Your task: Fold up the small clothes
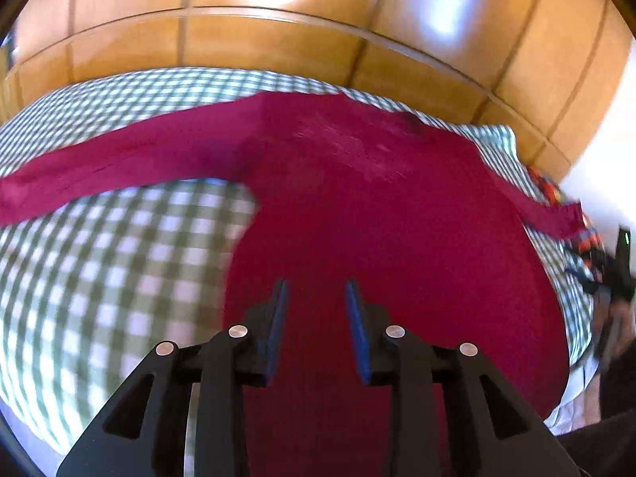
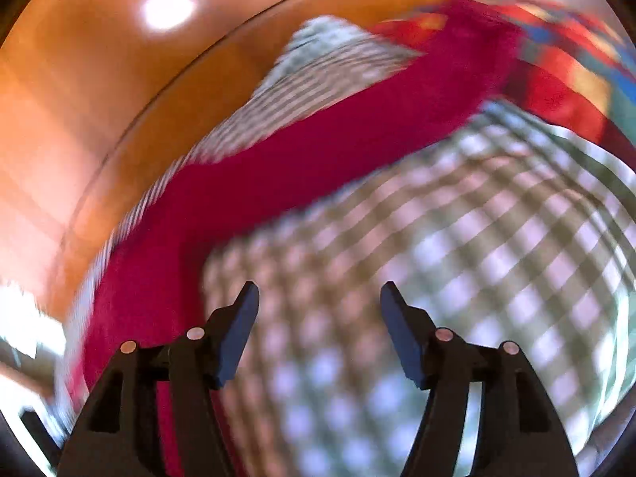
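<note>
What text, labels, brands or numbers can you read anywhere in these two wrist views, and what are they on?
None can be read.
Red garment: a faint pale patch on its upper part, too blurred to tell whether it is print.
Checked cloth, multicoloured fabric, left gripper, right gripper: no lettering visible.

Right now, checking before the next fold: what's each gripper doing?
Left gripper: open, empty, over the red garment.
Right gripper: open, empty, over the checked cloth.

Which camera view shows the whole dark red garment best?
The left wrist view: the dark red garment lies spread on the green-and-white checked cloth, body and both sleeves visible. The right wrist view, blurred, shows only one sleeve and part of the body.
</note>
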Motion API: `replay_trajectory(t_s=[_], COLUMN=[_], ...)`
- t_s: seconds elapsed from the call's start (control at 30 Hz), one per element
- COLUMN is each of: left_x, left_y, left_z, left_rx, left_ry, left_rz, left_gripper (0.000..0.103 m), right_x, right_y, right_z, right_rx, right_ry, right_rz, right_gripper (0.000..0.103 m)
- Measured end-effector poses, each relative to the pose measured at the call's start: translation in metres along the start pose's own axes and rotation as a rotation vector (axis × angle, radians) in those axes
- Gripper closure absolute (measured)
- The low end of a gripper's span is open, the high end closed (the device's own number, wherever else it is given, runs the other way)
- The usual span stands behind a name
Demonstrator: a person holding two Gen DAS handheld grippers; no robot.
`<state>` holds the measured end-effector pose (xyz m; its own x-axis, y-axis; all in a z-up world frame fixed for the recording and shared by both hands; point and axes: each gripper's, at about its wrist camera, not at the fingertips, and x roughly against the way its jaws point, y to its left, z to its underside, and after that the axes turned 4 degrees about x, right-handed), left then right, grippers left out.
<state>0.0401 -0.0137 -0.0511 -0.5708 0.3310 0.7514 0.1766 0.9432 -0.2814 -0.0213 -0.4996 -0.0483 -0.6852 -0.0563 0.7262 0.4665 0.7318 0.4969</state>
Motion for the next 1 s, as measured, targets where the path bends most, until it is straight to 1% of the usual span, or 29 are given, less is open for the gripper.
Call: replay_trajectory(t_s=[0.07,0.17,0.2,0.27,0.3,0.33,0.37,0.4,0.43,0.47,0.5,0.53,0.63,0.67,0.7,0.73,0.8,0.9,0.93,1.0], left_x=[-0.009,-0.019,-0.023,-0.027,-0.029,-0.03,-0.03,-0.029,-0.03,-0.033,-0.035,-0.036,-0.041,-0.044,-0.047,-0.05,-0.054,-0.053,-0.053,-0.053], left_y=[-0.013,-0.024,-0.027,-0.033,-0.035,-0.036,-0.037,-0.038,-0.04,-0.041,-0.041,-0.041,-0.044,-0.045,-0.045,-0.044,-0.041,-0.037,-0.034,-0.03], left_z=[0.0,0.001,0.0,0.0,0.0,-0.001,-0.001,-0.002,-0.003,-0.005,-0.007,-0.008,-0.013,-0.015,-0.018,-0.02,-0.028,-0.042,-0.048,-0.056], left_rx=[-0.033,-0.064,-0.071,-0.087,-0.095,-0.099,-0.099,-0.098,-0.099,-0.101,-0.098,-0.095,-0.091,-0.087,-0.077,-0.066,-0.037,0.015,0.042,0.076], left_ry=[0.027,0.057,0.065,0.078,0.082,0.083,0.078,0.07,0.069,0.077,0.081,0.083,0.1,0.108,0.12,0.13,0.142,0.129,0.126,0.118], left_rz=[0.013,0.022,0.022,0.025,0.024,0.029,0.036,0.04,0.04,0.038,0.037,0.039,0.065,0.067,0.073,0.08,0.087,0.131,0.15,0.185], left_gripper=[0.075,0.075,0.075,0.075,0.066,0.057,0.045,0.044,0.044,0.044,0.044,0.044,0.044,0.043,0.041,0.041,0.041,0.041,0.041,0.041], right_x=[-0.004,-0.012,-0.017,-0.028,-0.034,-0.039,-0.043,-0.045,-0.047,-0.05,-0.049,-0.048,-0.042,-0.039,-0.036,-0.034,-0.036,-0.046,-0.051,-0.059], right_y=[-0.026,-0.054,-0.062,-0.07,-0.072,-0.071,-0.068,-0.065,-0.063,-0.064,-0.062,-0.061,-0.019,0.002,0.022,0.048,0.086,0.16,0.193,0.235], right_z=[-0.025,-0.05,-0.059,-0.073,-0.08,-0.086,-0.091,-0.096,-0.101,-0.11,-0.116,-0.12,-0.129,-0.129,-0.128,-0.125,-0.119,-0.097,-0.083,-0.061], right_rx=[-0.114,-0.225,-0.255,-0.268,-0.262,-0.253,-0.245,-0.235,-0.228,-0.224,-0.214,-0.195,-0.054,0.012,0.065,0.123,0.195,0.311,0.362,0.434], right_ry=[-0.048,-0.1,-0.104,-0.1,-0.094,-0.089,-0.087,-0.086,-0.084,-0.074,-0.071,-0.078,-0.105,-0.113,-0.118,-0.121,-0.118,-0.093,-0.077,-0.052], right_rz=[0.043,0.101,0.11,0.132,0.151,0.155,0.162,0.167,0.17,0.176,0.175,0.178,0.159,0.142,0.116,0.072,0.024,-0.088,-0.137,-0.188], right_gripper=[0.039,0.039,0.04,0.043,0.045,0.045,0.046,0.051,0.068,0.08,0.097,0.097,0.097,0.097,0.097,0.097,0.097,0.097,0.097,0.097])
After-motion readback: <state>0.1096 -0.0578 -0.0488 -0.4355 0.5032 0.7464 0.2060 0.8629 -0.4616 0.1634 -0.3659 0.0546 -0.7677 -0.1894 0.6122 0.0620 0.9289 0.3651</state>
